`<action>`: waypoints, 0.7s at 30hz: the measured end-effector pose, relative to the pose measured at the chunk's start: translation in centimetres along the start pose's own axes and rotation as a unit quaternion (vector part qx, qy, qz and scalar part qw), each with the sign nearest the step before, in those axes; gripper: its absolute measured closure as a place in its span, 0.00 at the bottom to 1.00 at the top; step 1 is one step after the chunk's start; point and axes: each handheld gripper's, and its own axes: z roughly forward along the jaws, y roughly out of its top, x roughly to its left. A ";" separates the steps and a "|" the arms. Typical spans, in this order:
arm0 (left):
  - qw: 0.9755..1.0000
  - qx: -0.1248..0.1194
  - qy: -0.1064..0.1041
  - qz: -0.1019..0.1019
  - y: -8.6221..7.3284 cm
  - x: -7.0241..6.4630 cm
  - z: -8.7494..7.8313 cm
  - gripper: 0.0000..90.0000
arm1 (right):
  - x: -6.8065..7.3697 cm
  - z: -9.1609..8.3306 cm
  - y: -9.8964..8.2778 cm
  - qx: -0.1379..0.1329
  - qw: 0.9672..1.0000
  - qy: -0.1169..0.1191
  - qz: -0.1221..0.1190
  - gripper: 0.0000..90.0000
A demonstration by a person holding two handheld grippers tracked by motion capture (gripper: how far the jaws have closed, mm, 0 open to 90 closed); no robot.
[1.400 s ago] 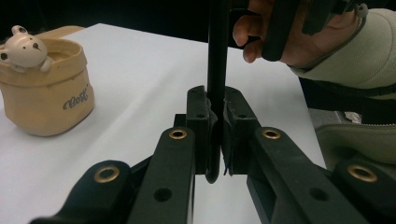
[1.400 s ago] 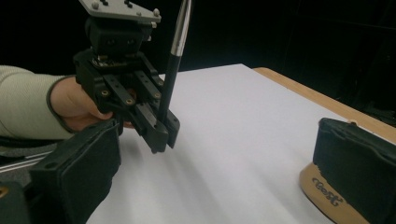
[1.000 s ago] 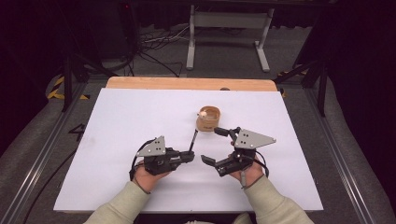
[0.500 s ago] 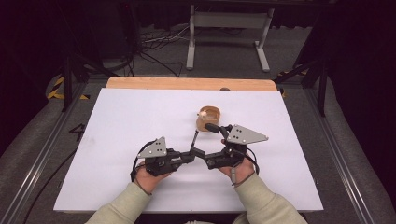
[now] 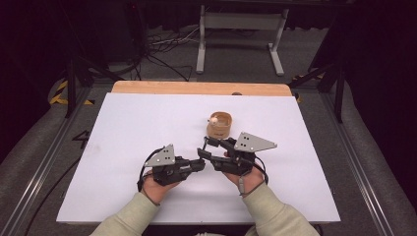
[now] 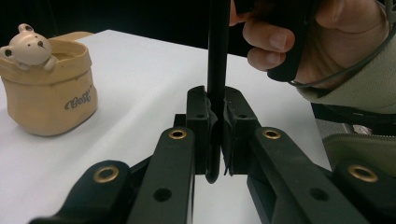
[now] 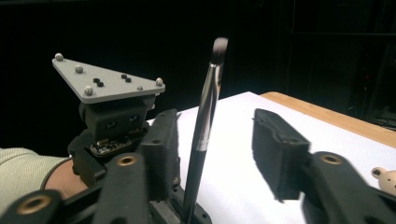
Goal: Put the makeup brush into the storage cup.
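Holding the slim black-handled makeup brush [image 7: 204, 126] upright above the white bench [image 5: 123, 128], the left tool [image 6: 215, 114] is clamped shut on the lower handle, so the pick-up is judged done. The right tool [image 7: 215, 144] has just been closing, its pads not yet pressing the handle between them. Placing the brush in the tan ceramic bear cup [image 5: 219, 125] nearby appears to remain.

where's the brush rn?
The brush stands upright, clamped in the left gripper, between the right gripper's open jaws, near the cup at table centre.
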 end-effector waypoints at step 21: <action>1.000 0.000 0.004 -0.013 0.1 0.1 0.1 0.72 | 0.2 0.1 0.1 0.006 0.999 0.028 0.014 0.93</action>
